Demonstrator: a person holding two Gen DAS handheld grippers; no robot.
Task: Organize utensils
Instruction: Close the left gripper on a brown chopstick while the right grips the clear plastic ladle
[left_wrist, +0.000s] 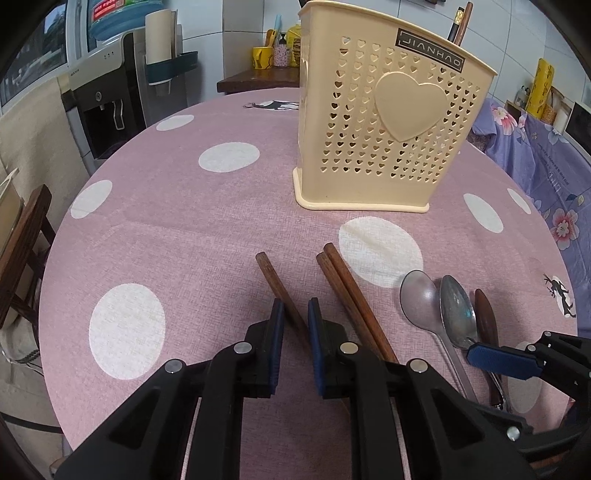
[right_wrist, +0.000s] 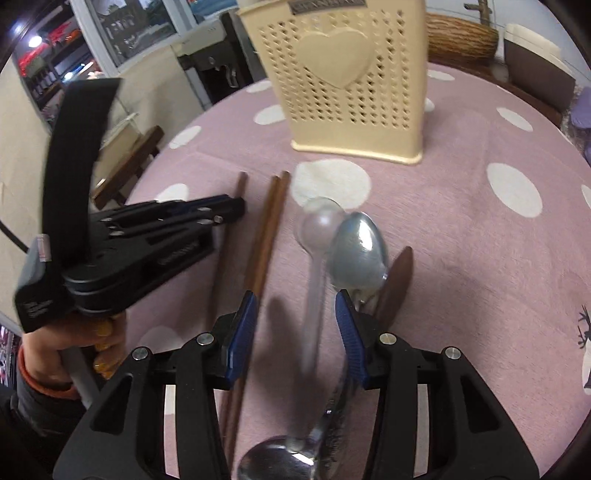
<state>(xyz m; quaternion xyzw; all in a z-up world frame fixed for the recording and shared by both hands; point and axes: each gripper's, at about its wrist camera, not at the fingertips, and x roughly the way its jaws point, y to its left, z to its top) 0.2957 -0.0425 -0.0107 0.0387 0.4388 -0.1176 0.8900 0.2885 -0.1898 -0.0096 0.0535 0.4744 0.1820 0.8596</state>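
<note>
L tongs (left_wrist: 296, 314) are nearly shut, pinching a lone chopstick (left_wrist: 275, 278) lying on the pink surface (left_wrist: 184, 229); the R-wrist view alone shows the hand (right_wrist: 70, 350) holding them. R tongs (right_wrist: 295, 314) are half open w/ nothing gripped, straddling a spoon handle (right_wrist: 314, 325); holder (left_wrist: 384, 122) stands behind.

Both wrist views look steeply down, close over the table (left_wrist: 184, 236) — sharing the holder (left_wrist: 388, 122).

Left gripper (left_wrist: 295, 314) nearly closed (pitched down); right gripper (right_wrist: 295, 306) half-spread.
</note>
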